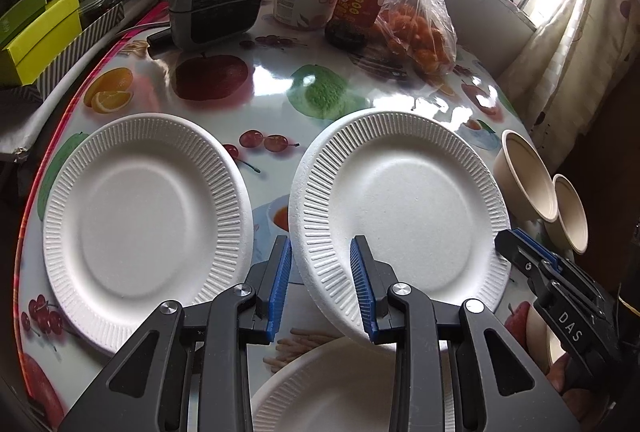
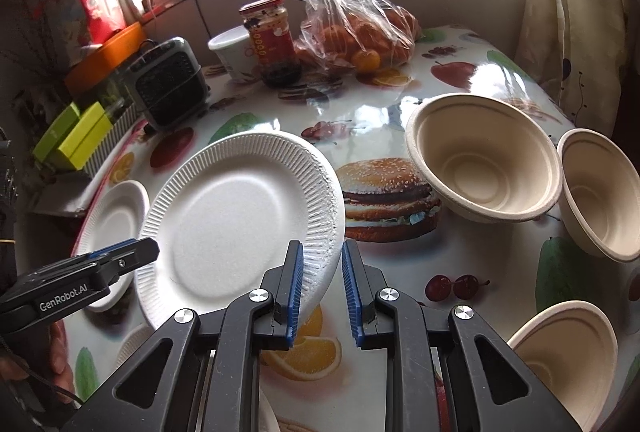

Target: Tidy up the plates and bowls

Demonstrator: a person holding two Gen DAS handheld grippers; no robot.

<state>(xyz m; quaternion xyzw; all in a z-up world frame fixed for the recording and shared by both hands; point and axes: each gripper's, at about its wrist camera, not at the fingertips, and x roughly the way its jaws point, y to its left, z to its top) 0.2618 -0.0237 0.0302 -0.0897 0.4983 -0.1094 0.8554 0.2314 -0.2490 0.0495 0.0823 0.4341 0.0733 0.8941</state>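
Pinching opposite rims of one tilted plate (image 1: 404, 204), the left gripper (image 1: 320, 288) and right gripper (image 2: 320, 292) are risking bending it, or dropping it onto the tabletop (image 2: 472, 260).

The left hand-held gripper (image 1: 320, 284) grips the near rim of a white plate (image 1: 404, 208), which tilts above the fruit-printed worktop (image 1: 272, 88). A second plate (image 1: 144, 224) lies flat to its left, a third (image 1: 332, 388) below. The right hand-held gripper (image 1: 505, 241) touches the tilted plate's right edge, beside two beige bowls (image 1: 528, 176).
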